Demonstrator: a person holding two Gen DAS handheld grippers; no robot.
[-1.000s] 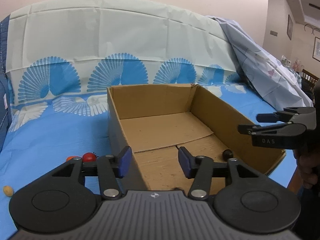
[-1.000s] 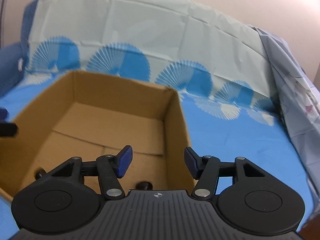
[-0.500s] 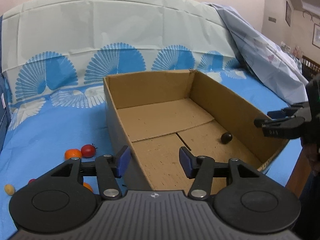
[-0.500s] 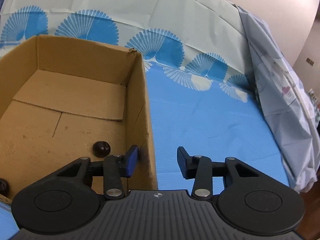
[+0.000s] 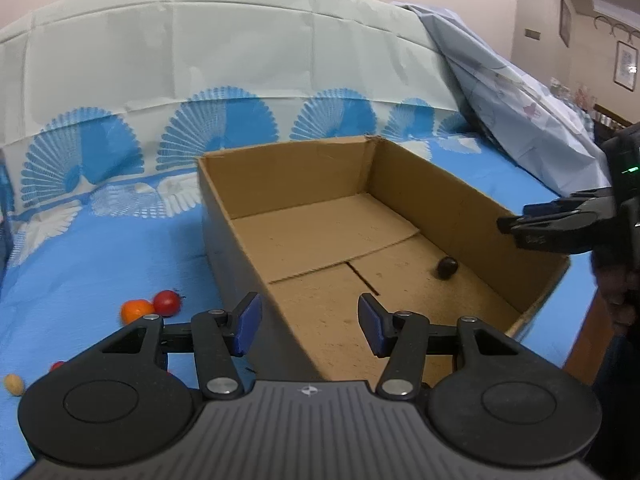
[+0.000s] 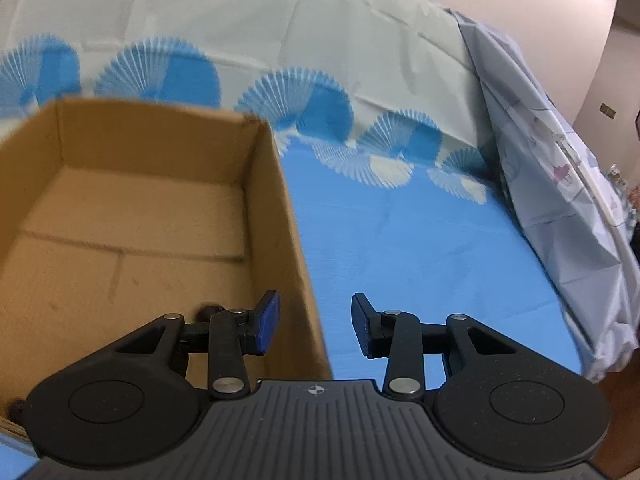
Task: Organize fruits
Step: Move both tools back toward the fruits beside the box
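Both tongs spread and empty, left tongs (image 5: pixel 307 325) over the box (image 5: pixel 472 196) near edge; swing left to the tomato (image 5: pixel 167 302) beside the orange (image 5: pixel 137 309) on the bed, pinch gently.

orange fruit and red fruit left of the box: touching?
Touching. Left wrist view: the orange fruit and red fruit sit edge to edge on the blue cloth, no gap showing.

black ribbed gripper (image 5: pixel 310 330), blue pads (image 5: pixel 246 322), silver screws
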